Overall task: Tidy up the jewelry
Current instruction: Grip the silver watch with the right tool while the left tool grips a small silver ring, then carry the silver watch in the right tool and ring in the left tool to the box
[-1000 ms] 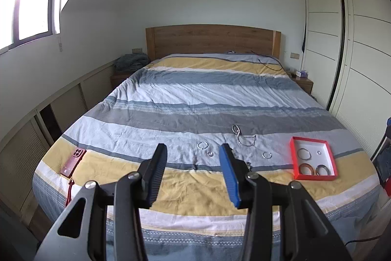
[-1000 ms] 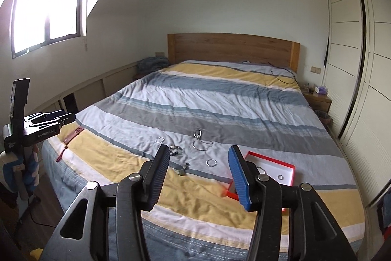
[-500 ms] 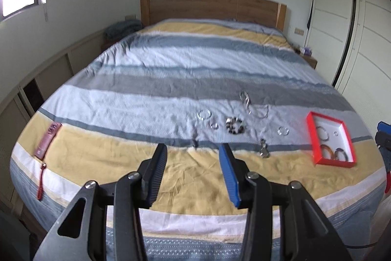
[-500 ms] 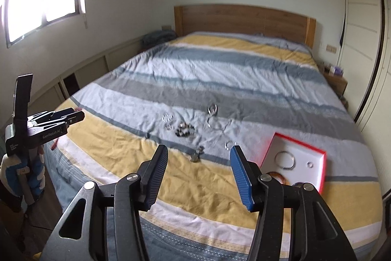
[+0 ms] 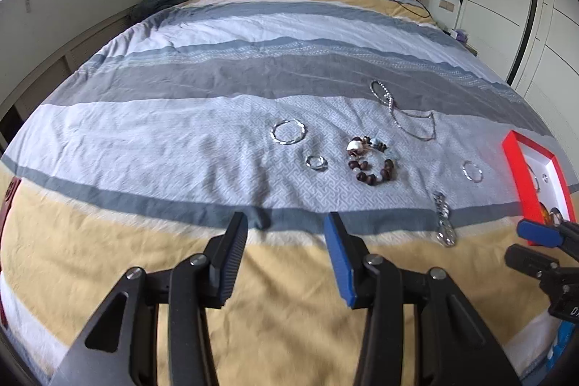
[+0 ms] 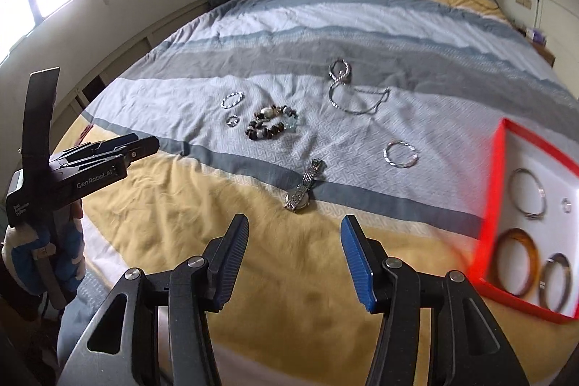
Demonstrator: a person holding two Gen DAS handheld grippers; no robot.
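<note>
Metal watch [image 6: 303, 187] on bed [image 6: 362, 24], lying just ahead of right hand-held gripper [image 6: 295, 252], band running away from jaws, slightly right. Right nearer than left hand-held gripper [image 5: 286, 254]. Both jaws part-open, empty. Red tray [image 6: 493, 190] at right.
</note>
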